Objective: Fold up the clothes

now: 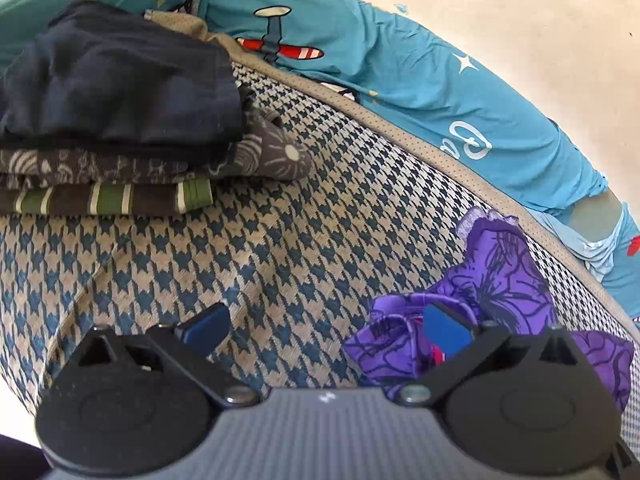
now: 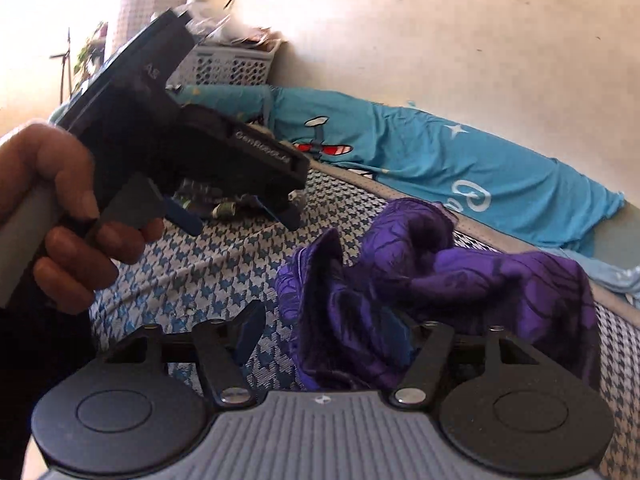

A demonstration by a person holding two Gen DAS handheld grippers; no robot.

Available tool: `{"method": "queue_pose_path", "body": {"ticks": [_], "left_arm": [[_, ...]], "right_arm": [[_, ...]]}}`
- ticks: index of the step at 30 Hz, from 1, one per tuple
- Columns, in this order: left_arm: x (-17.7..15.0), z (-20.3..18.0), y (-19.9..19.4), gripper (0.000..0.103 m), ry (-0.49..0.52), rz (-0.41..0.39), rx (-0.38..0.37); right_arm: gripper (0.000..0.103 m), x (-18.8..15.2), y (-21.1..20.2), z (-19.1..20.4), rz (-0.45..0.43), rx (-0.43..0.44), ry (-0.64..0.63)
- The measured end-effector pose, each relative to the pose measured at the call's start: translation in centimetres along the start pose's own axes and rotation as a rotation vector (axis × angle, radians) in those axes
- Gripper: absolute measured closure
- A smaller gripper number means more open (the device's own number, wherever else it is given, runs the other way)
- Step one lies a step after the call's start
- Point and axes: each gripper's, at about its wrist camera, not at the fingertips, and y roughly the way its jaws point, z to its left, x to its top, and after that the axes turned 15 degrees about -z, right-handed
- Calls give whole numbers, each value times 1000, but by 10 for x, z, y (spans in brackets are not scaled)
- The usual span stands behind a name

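A crumpled purple garment with dark flower outlines (image 2: 420,276) lies on the houndstooth mattress (image 2: 200,272). My right gripper (image 2: 324,340) stands open at the garment's near edge. Its left pad (image 2: 248,336) is bare over the mattress, and its right finger is buried in purple folds. In the left wrist view the same purple garment (image 1: 500,288) sits at the lower right. My left gripper (image 1: 324,330) is open, its right pad (image 1: 444,332) against the cloth's edge and its left pad over bare mattress. A hand (image 2: 68,216) holds the left gripper (image 2: 230,212), seen from the right wrist.
A stack of folded clothes (image 1: 120,128), navy on top and striped green at the bottom, sits at the mattress's far left. A teal aeroplane-print sheet (image 1: 400,64) runs along the wall side. A white laundry basket (image 2: 228,64) stands beyond the bed's head.
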Motion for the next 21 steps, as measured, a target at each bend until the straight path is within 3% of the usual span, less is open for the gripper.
{"method": "queue_pose_path", "body": {"ticks": [3,8,11,13,17,21], "left_arm": [[0,2,3,0,-8,4,4],[0,5,9,0,-26,16,24],[-1,9,13,0,-44,24,41],[-1,10,14,0,-52,19,53],[1,11,13,0,-64,-7,70],[1,10,13,0,-64,-10,74]], "right_arm": [[40,-3,14,1,11,-2,-51],[53,-11,33,4,30,-19,-136],[67,-12,39,2,25,-22,-140],[87,-11,40,-1,17,-27,-141],[90,0,33,-14,-8,-64,-92],[92,16,17,-42,-69,-168,4]]}}
